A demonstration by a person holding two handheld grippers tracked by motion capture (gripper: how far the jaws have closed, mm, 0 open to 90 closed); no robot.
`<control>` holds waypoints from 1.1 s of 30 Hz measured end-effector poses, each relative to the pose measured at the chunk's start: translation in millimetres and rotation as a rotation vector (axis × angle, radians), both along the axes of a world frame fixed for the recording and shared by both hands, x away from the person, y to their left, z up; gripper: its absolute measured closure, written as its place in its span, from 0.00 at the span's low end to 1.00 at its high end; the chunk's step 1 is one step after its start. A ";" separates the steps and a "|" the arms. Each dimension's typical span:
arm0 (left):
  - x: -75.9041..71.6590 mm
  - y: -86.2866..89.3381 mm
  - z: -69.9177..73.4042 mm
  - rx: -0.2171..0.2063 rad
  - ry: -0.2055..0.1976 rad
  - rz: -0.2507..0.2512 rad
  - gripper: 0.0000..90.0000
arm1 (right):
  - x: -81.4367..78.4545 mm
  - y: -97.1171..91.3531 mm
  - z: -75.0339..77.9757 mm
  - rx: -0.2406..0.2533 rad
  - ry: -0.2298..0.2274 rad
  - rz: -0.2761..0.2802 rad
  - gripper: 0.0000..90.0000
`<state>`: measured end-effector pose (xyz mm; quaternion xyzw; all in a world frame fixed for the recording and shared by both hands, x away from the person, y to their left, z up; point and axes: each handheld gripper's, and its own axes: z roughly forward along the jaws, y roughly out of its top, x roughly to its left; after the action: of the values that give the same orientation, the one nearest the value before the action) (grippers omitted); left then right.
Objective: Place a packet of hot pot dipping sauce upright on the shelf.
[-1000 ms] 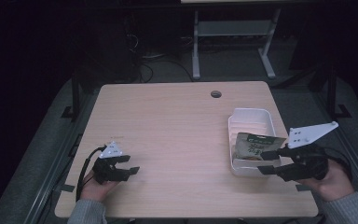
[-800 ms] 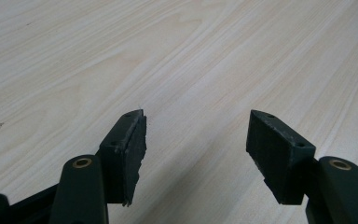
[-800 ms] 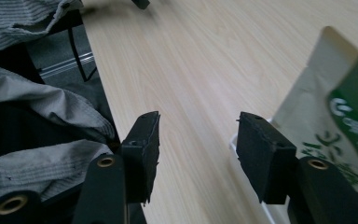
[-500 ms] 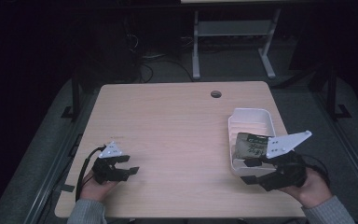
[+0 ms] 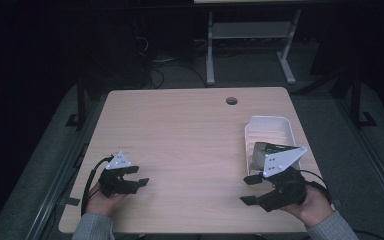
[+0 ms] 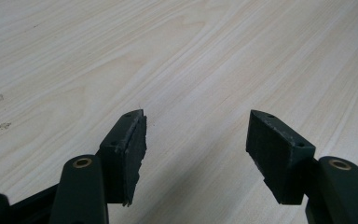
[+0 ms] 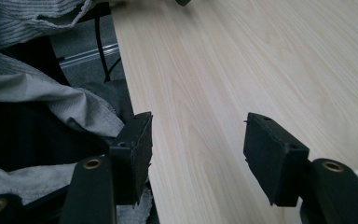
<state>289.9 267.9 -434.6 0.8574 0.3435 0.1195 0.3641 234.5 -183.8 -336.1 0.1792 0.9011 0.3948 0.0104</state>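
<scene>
I see my left gripper with fingers spread wide, nothing between them. My right gripper has just been opening; its fingers hold nothing.

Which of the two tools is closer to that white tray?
The right tool. It sits just in front of the white tray, at the near right of the table. The left tool is far across at the near left.

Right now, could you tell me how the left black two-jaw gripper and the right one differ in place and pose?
The left black gripper sits at the table's near left over bare wood; the right black gripper sits near right, beside the white tray. The right's jaws have just been opening. Both are open and hold nothing.
</scene>
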 end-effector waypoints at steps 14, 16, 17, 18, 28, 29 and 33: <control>-0.2 -0.5 -0.3 0.005 0.001 -0.001 0.41 | 6.1 35.7 -21.2 0.011 0.025 0.047 0.43; -0.5 -1.4 0.0 0.008 -0.001 -0.006 0.41 | 7.4 42.2 -25.4 0.010 0.030 0.049 0.43; -0.7 -1.7 0.1 0.010 -0.002 -0.006 0.41 | 7.9 44.2 -26.8 0.009 0.032 0.050 0.43; -0.7 -1.8 0.2 0.010 -0.002 -0.007 0.41 | 8.3 46.3 -28.2 0.011 0.032 0.053 0.43; -0.6 -2.3 -0.1 0.013 -0.001 -0.008 0.41 | 9.9 65.1 -40.9 0.002 0.045 0.078 0.43; -0.6 -2.3 -0.2 0.014 -0.001 -0.009 0.41 | 10.1 67.7 -42.9 0.002 0.050 0.079 0.42; -0.3 -2.0 -0.5 0.014 0.001 -0.008 0.41 | 10.6 75.2 -48.3 -0.008 0.049 0.088 0.42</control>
<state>289.6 265.9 -435.1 0.8615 0.3392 0.1202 0.3583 245.1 -108.5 -384.4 0.1490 0.9096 0.3869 -0.0282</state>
